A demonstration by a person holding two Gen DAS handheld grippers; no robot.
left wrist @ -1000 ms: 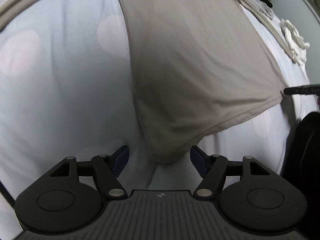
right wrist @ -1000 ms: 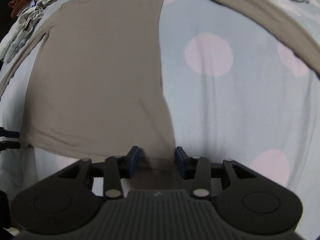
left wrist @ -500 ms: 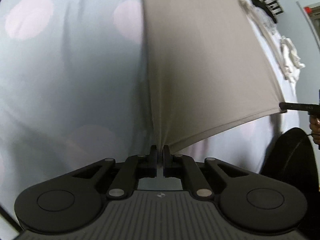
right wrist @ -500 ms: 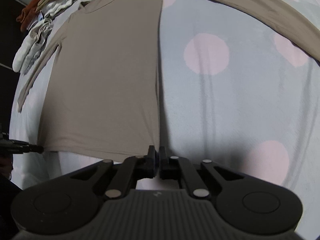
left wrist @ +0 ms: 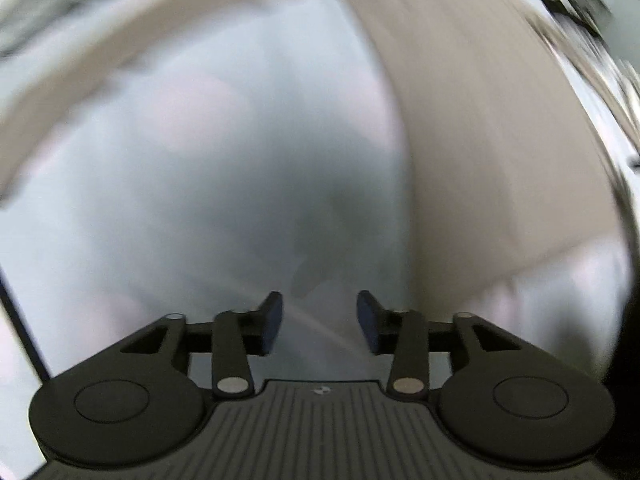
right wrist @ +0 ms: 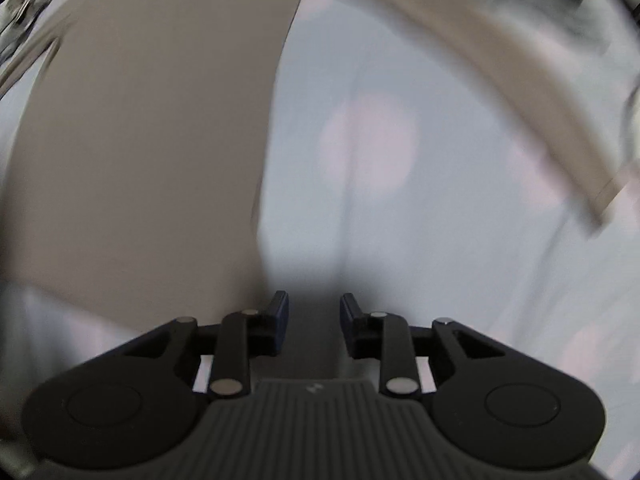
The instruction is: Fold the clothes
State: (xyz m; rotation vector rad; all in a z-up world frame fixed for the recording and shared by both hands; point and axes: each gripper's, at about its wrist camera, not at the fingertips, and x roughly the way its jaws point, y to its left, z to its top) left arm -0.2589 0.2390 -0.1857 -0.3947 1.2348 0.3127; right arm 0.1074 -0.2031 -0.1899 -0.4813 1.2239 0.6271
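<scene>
Left gripper and right gripper: jaws opening, nothing between the pads, both released over the pale blue pink-dotted bedsheet. Flat taupe long-sleeved shirt lies beside them, its side edge near the right gripper; open sheet ahead; views blurred.

Left gripper fingers opening, empty; right gripper likewise, both pointing steeply down.

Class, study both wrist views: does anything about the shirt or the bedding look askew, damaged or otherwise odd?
Nothing looks damaged. The taupe long-sleeved shirt lies flat on the pale blue sheet with pink dots, one sleeve flung out sideways, still unfolded. Both views are motion-blurred.
</scene>
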